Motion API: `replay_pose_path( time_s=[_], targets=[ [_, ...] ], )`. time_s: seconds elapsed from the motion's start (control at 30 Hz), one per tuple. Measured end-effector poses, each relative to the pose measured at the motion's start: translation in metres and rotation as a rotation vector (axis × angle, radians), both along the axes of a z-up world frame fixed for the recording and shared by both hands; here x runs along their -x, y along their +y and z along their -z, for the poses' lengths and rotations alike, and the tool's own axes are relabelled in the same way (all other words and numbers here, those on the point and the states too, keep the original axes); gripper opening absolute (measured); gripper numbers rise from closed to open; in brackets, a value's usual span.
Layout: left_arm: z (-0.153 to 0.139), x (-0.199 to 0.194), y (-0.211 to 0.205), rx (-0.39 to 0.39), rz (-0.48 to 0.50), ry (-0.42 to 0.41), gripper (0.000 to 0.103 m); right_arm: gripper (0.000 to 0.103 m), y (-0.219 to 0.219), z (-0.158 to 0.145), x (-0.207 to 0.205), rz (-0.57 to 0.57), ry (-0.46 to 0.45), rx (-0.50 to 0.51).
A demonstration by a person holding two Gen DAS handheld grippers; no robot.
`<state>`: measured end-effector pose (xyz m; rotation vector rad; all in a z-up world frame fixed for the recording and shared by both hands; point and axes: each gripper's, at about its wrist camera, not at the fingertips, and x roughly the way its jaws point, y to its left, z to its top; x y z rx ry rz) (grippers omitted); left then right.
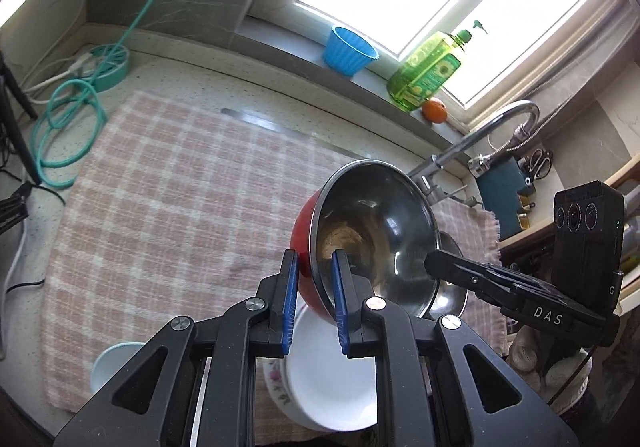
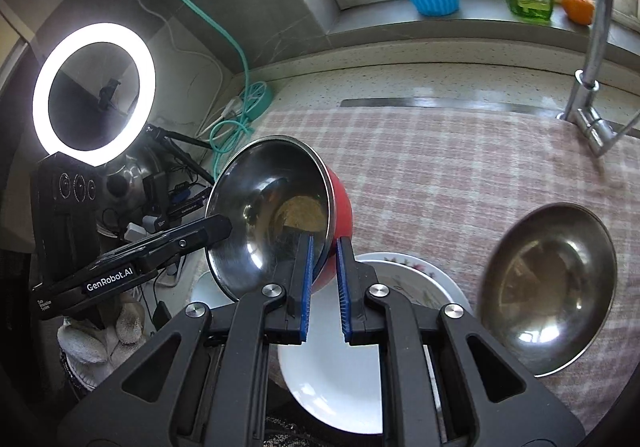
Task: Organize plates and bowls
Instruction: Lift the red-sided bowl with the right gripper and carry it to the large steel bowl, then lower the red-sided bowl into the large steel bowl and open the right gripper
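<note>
A red bowl (image 1: 306, 243) with a steel inside is held tilted above the checked cloth. My left gripper (image 1: 314, 257) is shut on its rim at one side. My right gripper (image 2: 324, 243) is shut on the rim of the same red bowl (image 2: 340, 203) at the opposite side. Below it lies a white plate (image 1: 332, 379) stacked on a flowered plate (image 1: 276, 379); both show in the right wrist view, white plate (image 2: 332, 387) and flowered plate (image 2: 412, 275). A second steel bowl (image 2: 548, 295) rests on the cloth to the right.
A light blue bowl (image 1: 108, 363) sits at the cloth's near left edge. A faucet (image 1: 480, 143) stands at the far right. A blue cup (image 1: 348, 51), a green soap bottle (image 1: 428, 75) and an orange (image 1: 434, 111) stand on the window sill. A ring light (image 2: 94, 95) stands left.
</note>
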<state>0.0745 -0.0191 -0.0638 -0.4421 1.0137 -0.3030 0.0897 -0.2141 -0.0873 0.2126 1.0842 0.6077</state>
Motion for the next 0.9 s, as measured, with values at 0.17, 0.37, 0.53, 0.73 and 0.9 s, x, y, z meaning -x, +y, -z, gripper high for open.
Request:
replay_pose_path(
  time_s=[0.17, 0.37, 0.53, 0.73, 0.9],
  targets=[
    [0.001, -0.01, -0.042, 0.002, 0.079, 0.004, 0.015, 0.012, -0.046, 0.001, 0.004, 0.076, 0.0, 0.004],
    [-0.002, -0.019, -0.092, -0.004, 0.168, 0.0, 0.015, 0.012, -0.099, 0.004, 0.013, 0.158, 0.001, 0.012],
    [0.005, -0.027, -0.131, -0.022, 0.238, 0.013, 0.015, 0.012, -0.138, 0.012, 0.016, 0.228, 0.013, 0.017],
    [0.02, -0.034, -0.169, -0.06, 0.303, 0.042, 0.015, 0.012, -0.173, 0.027, 0.016, 0.281, 0.037, 0.038],
    [0.035, -0.038, -0.188, -0.087, 0.329, 0.08, 0.015, 0.012, -0.188, 0.046, 0.01, 0.299, 0.071, 0.053]
  ],
)
